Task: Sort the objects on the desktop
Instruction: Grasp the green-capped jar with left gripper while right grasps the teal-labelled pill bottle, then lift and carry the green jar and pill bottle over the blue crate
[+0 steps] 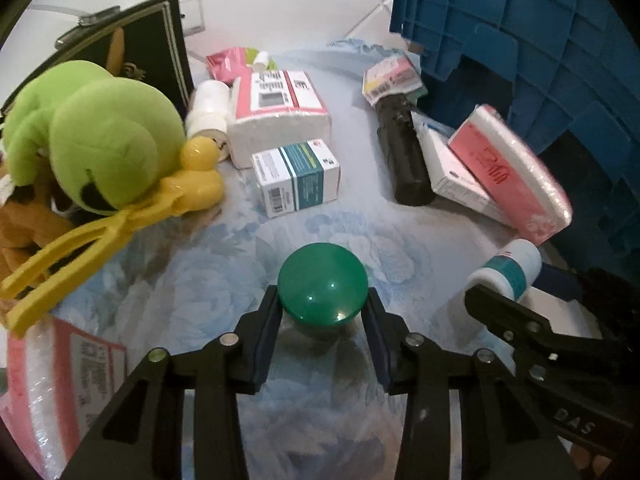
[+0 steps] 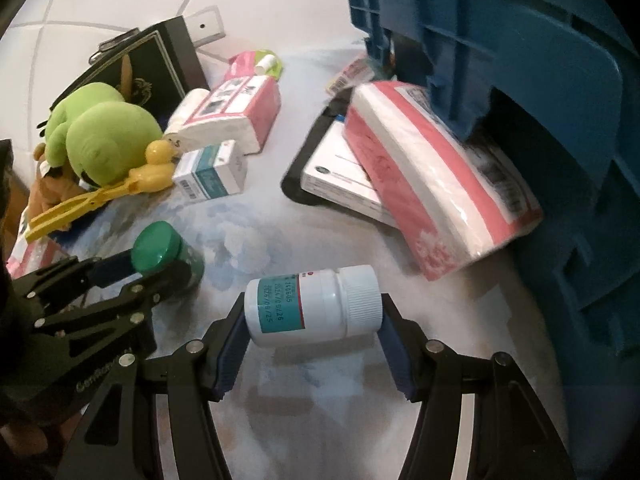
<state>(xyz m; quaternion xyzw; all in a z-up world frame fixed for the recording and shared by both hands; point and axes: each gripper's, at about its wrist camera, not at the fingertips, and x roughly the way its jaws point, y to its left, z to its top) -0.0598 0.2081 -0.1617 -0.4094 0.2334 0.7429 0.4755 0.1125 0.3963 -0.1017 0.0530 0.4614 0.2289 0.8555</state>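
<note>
My left gripper (image 1: 323, 306) is shut on the green cap of a green-capped jar (image 1: 322, 284), which stands upright on the blue floral cloth (image 1: 224, 248). It also shows in the right wrist view (image 2: 158, 248). My right gripper (image 2: 313, 312) is shut on a white pill bottle (image 2: 312, 306) with a teal label, held sideways by its base and its ribbed cap. The bottle shows at the right of the left wrist view (image 1: 506, 274).
A blue plastic crate (image 1: 520, 40) stands at the right, with pink tissue packs (image 1: 510, 172), a white box and a black bottle (image 1: 402, 152) beside it. A green plush toy (image 1: 92, 132), yellow tongs (image 1: 120, 220), a teal-white box (image 1: 298, 178) and a tissue pack (image 1: 278, 114) lie at the left.
</note>
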